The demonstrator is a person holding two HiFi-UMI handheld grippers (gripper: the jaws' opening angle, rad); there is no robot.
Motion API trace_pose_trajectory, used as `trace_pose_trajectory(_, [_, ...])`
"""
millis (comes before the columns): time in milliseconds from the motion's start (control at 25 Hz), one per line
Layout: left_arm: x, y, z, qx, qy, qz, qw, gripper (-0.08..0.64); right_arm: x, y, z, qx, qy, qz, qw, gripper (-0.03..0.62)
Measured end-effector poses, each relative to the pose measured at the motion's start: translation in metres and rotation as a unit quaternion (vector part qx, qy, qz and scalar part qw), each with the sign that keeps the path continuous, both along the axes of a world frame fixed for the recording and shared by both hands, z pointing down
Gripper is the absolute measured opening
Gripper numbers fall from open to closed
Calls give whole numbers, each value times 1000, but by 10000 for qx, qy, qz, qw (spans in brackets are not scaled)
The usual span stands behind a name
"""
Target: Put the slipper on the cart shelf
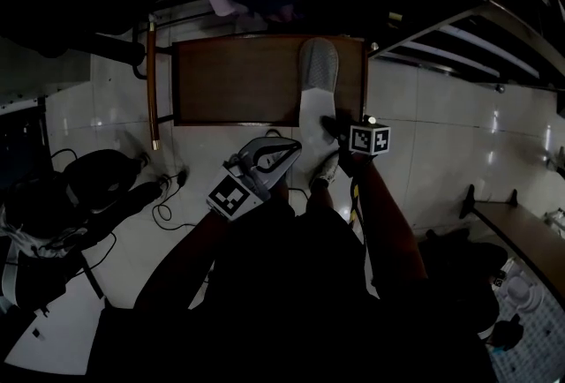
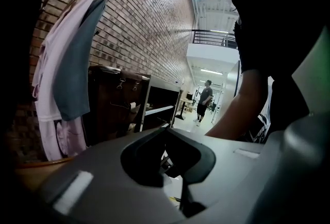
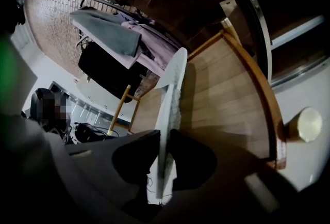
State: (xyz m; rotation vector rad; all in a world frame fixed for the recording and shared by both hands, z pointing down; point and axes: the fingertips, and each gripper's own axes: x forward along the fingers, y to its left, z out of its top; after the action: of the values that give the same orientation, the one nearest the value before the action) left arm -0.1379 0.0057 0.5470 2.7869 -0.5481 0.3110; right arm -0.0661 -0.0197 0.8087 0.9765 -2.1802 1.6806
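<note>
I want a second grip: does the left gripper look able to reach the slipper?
Probably yes: left gripper sits close beside the slipper, nothing between them; right gripper grips its near end.

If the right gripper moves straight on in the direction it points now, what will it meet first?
The right gripper is shut on the slipper, which extends ahead of it. Pushed on, slipper and jaws would probably meet the wooden cart shelf first; depth is unclear.
</note>
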Motion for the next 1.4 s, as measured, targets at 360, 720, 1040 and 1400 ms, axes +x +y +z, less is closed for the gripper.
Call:
trace_pose_trajectory(360, [23,4,-31,160,239,186,9994,0,33,4,-110,1294,455,284,9901,64])
trace_pose_trajectory(720, [62,16,-93,461,446,473,9968,0,83,30,-276,2999,1039,842,9445,64])
trace_pose_trajectory(1040, [85,29,-129,529,601,626,9948,0,106,59,-381,4167,1780,1147,8841,64])
trace_pose_trajectory(1400, [98,37,-143,715,574,915,9916,0,112,75,-414,4574,1853,1264,8605,64])
